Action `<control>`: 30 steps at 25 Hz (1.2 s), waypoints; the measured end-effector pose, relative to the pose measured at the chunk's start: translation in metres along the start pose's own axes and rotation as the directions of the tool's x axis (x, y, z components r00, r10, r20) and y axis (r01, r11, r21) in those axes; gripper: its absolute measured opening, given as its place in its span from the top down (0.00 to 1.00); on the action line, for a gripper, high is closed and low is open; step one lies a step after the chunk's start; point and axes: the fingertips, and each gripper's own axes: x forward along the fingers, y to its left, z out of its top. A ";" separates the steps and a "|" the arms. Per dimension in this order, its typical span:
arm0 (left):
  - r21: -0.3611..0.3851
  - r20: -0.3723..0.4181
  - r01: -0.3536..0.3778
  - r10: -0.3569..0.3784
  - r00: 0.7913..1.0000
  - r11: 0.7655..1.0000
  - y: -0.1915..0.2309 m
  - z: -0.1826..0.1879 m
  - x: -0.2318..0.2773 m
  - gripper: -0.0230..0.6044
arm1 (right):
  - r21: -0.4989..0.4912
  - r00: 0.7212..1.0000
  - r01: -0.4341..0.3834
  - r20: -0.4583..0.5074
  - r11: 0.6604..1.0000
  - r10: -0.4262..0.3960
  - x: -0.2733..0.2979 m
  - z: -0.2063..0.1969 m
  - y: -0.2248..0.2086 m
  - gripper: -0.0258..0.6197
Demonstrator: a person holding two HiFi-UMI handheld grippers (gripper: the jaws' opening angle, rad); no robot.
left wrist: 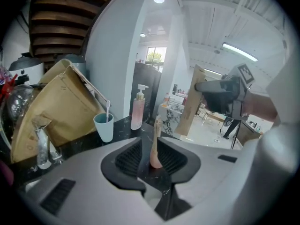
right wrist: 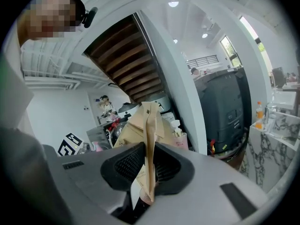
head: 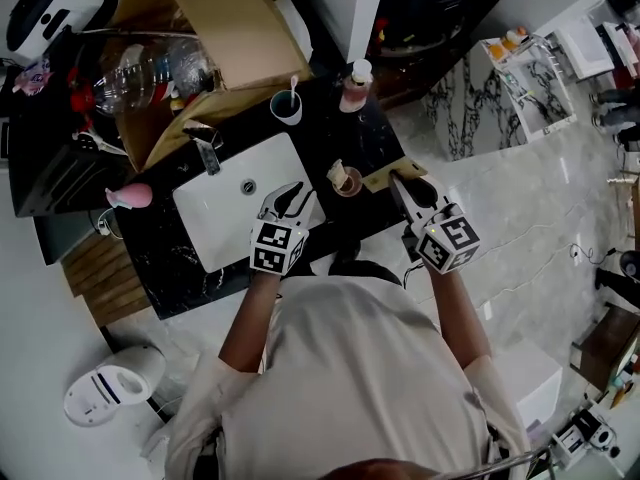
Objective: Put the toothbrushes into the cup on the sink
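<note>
- The right gripper [right wrist: 149, 175] is clamped narrow on a tan cardboard sleeve [right wrist: 149, 139]; whatever is inside the sleeve is hidden.
- The left gripper [left wrist: 151, 156] has its jaws spread, and a slim pale stick [left wrist: 156, 142] shows between them, untouched. I cannot tell if it is a toothbrush.
- Only the head view shows the stick's round brown base [head: 347, 181] beside the sink [head: 225, 218].
- The cup [head: 286, 107] stands behind the sink and holds one toothbrush [head: 293, 88].

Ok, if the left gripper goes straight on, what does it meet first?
Probably the toothbrush, standing upright in line with the left gripper's open jaws; depth is unclear.
</note>
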 end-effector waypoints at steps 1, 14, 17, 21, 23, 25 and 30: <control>-0.008 0.001 -0.006 0.006 1.000 1.000 0.002 -0.001 -0.003 0.79 | -0.003 1.000 -0.011 -0.003 1.000 0.011 0.004 -0.001 0.002 0.84; -0.085 0.010 -0.084 0.086 0.996 0.993 0.032 -0.017 -0.036 0.87 | -0.107 0.988 -0.118 -0.111 0.987 0.106 0.055 -0.048 0.015 0.84; -0.100 0.014 -0.102 0.104 0.994 0.990 0.037 -0.021 -0.042 0.89 | -0.109 0.984 -0.132 -0.134 0.985 0.117 0.061 -0.061 0.015 0.84; -0.140 0.018 -0.123 0.127 0.992 0.982 0.045 -0.030 -0.051 0.91 | -0.120 0.980 -0.131 -0.165 0.984 0.111 0.068 -0.077 0.015 0.84; -0.154 0.014 -0.130 0.133 0.991 0.980 0.047 -0.035 -0.056 0.91 | -0.126 0.979 -0.131 -0.174 0.983 0.108 0.070 -0.083 0.015 0.84; -0.164 0.008 -0.137 0.140 0.990 0.977 0.049 -0.040 -0.060 0.92 | -0.130 0.978 -0.133 -0.179 0.983 0.108 0.072 -0.088 0.015 0.84; -0.182 -0.002 -0.140 0.142 0.990 0.973 0.050 -0.048 -0.064 0.92 | -0.142 0.975 -0.138 -0.195 0.980 0.109 0.076 -0.098 0.014 0.84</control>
